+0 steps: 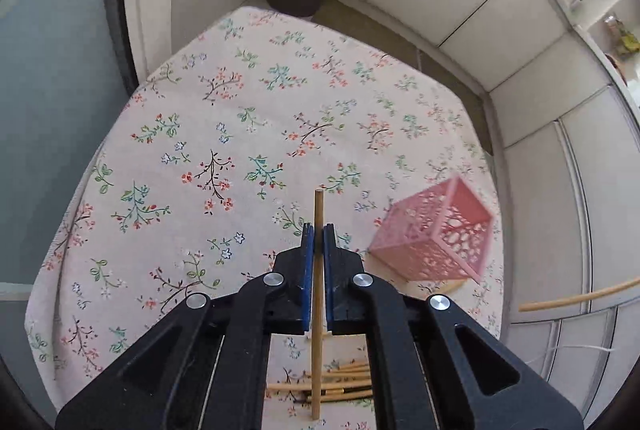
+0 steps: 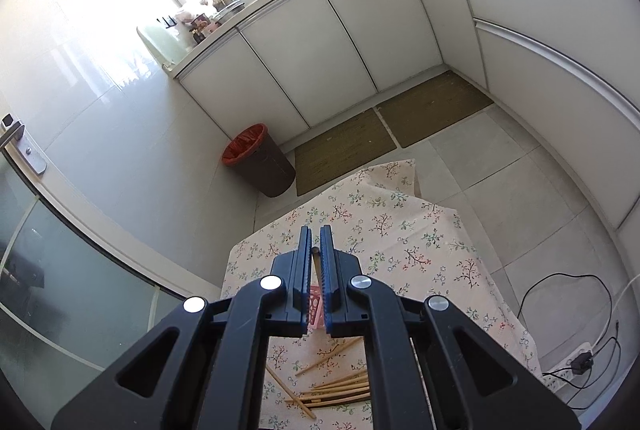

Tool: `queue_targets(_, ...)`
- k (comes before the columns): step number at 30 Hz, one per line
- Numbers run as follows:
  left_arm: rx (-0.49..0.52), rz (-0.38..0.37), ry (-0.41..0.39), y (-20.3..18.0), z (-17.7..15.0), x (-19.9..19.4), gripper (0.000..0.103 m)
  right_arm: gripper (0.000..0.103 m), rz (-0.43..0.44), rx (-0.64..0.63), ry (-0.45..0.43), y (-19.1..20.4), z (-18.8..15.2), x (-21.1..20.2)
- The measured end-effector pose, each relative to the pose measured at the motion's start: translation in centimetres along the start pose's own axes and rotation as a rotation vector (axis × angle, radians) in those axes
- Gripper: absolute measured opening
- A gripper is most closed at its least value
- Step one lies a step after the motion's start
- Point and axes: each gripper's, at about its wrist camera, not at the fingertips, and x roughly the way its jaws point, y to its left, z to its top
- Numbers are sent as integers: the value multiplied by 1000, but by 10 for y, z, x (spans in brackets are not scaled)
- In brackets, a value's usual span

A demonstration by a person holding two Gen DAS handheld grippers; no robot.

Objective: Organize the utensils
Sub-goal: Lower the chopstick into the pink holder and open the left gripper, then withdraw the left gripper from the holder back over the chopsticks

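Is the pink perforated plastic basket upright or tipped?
Tipped. The pink perforated plastic basket lies on its side on the floral tablecloth, its open mouth facing sideways to the right; no chopsticks show inside.

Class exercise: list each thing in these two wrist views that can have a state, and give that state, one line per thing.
left tool: shut on a chopstick
chopstick: upright between the pads
right tool: shut on a second chopstick
second chopstick: only partly visible
pink basket: tipped on its side, empty
loose chopsticks: scattered flat on the tablecloth
bin: open, red liner
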Motion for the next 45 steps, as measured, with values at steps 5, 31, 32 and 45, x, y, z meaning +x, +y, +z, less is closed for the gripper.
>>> queue_targets(5,105,-42,-134,-34,-15,-67,4,5,9,-14,-17,12,-2,-16)
queue_targets(31,375,-78,-349,-169,37,-112,4,5,1,-77,-30,48,34,15)
queue_targets(32,391,-70,-344,-170,36,-102,5,5,1,-78,-28,48,34,19)
queue_targets(45,248,-252,-424,-118,33,-116,19,5,-6,-99,-3,59,27,67)
